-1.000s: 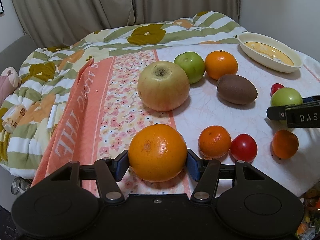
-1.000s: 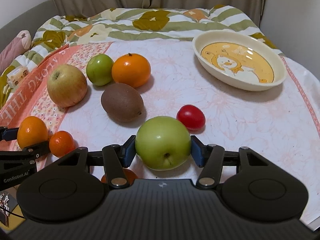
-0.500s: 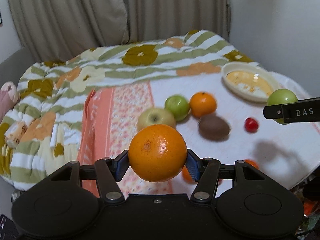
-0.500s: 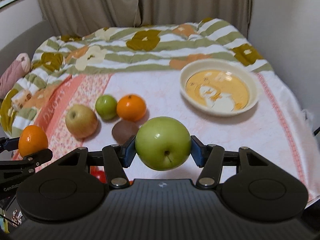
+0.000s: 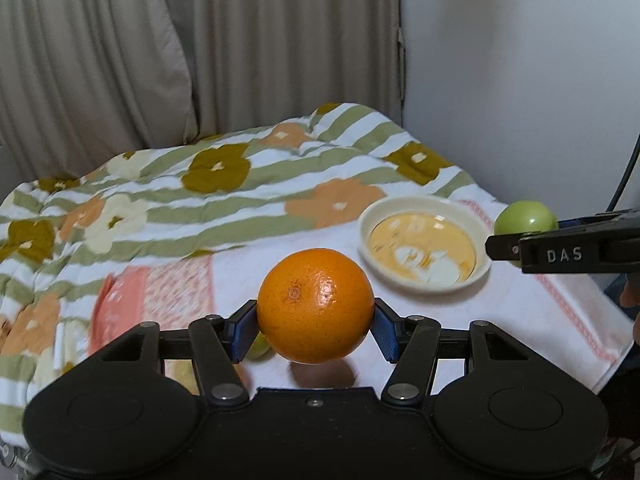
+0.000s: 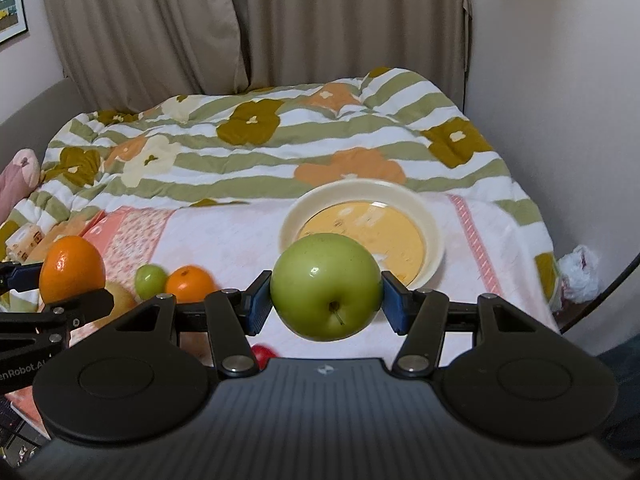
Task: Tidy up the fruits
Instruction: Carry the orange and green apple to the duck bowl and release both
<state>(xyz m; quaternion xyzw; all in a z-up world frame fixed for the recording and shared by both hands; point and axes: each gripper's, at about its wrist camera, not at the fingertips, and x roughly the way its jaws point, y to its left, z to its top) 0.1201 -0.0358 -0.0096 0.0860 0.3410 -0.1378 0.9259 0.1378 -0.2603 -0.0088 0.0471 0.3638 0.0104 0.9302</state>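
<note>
My left gripper [image 5: 316, 330] is shut on a large orange [image 5: 315, 305] and holds it high above the cloth. My right gripper [image 6: 326, 304] is shut on a green apple [image 6: 326, 286] and holds it in the air, in front of the cream bowl [image 6: 434, 236]. The bowl [image 5: 372, 220] is empty and lies at the right in the left wrist view. The apple also shows there [image 5: 526, 216], and the orange shows in the right wrist view [image 6: 72, 266]. A small green apple [image 6: 150, 278], a smaller orange [image 6: 190, 282] and a red tomato [image 6: 264, 354] lie on the cloth below.
The fruit lies on a white and pink cloth [image 6: 224, 240] over a striped flowered quilt [image 6: 260, 140]. Curtains hang behind and a wall stands at the right. A yellowish apple [image 6: 120, 300] is partly hidden behind the left gripper. A white plastic bag [image 6: 580, 274] lies at the bed's right edge.
Both grippers have risen further from the cloth with their fruit and moved toward the bowl. The fruit left on the cloth has dropped low in both views.
</note>
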